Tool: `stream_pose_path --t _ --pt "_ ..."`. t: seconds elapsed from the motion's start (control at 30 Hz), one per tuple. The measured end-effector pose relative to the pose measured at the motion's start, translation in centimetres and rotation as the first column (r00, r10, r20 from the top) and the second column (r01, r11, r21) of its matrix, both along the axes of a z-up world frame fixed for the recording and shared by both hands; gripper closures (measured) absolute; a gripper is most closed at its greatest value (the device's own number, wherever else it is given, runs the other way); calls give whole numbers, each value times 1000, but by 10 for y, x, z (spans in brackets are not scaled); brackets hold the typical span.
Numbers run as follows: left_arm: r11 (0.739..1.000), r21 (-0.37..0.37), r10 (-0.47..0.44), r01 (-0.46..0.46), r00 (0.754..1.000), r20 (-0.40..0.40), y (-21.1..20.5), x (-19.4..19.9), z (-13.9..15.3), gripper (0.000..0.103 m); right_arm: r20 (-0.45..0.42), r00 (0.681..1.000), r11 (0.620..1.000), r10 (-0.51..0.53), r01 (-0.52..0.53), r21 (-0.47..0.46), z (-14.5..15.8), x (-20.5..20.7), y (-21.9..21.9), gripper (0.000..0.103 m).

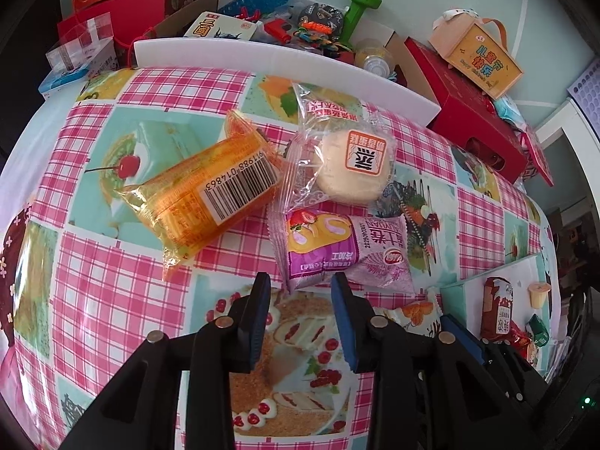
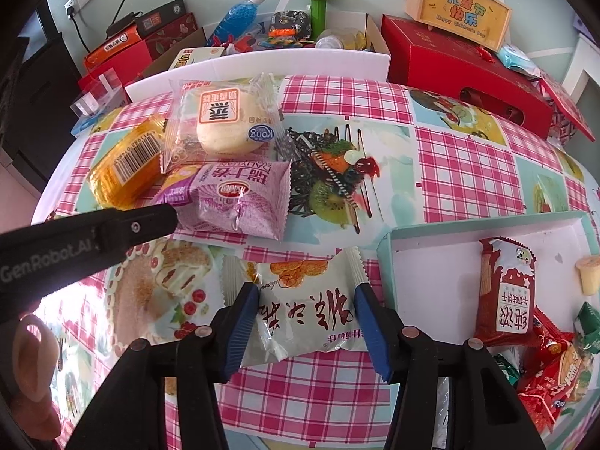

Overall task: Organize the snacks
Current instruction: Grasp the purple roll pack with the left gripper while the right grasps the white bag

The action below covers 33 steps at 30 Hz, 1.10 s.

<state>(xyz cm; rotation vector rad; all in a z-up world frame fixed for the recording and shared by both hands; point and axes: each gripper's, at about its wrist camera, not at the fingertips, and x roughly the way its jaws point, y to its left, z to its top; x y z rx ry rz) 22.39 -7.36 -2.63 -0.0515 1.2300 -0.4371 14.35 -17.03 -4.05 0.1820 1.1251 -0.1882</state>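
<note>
Right gripper (image 2: 307,322) pinches the white crinkle-edged snack packet (image 2: 307,307); left gripper (image 1: 302,318) (jaws narrowed, empty) hovers just short of the purple wrapped roll cake (image 1: 337,251).

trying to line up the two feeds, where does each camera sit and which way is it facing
Left wrist: on the left gripper, angled steeply down at the tablecloth; its own fingers frame bare cloth just short of the purple cake pack.
Right wrist: on the right gripper, angled down, fingers either side of the white snack pack; the other gripper's black arm crosses at left.
Shared: purple pack, orange pack, round bun pack, white tray.
</note>
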Motion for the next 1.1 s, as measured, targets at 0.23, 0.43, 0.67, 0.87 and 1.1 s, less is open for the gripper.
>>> stream_pose_path --t 0.23,0.43,0.67,0.87,1.1 --pt "1000 16 -24 24 1000 6 -21 6 5 30 1 1000 1000 -22 22 2 0 -2 -13 47" --pt "998 35 -61 61 998 15 -53 20 7 17 5 999 999 -41 41 16 1 -3 -24 47" --pt "973 197 -129 124 992 14 -91 26 -13 13 8 999 999 -37 37 17 1 -3 -26 47" --pt "978 188 -104 96 994 35 -84 22 -13 22 11 999 999 -34 34 16 2 -5 -26 47" --pt "985 165 -59 51 997 46 -63 0 -13 25 4 1000 1000 -23 23 14 2 -7 -23 46"
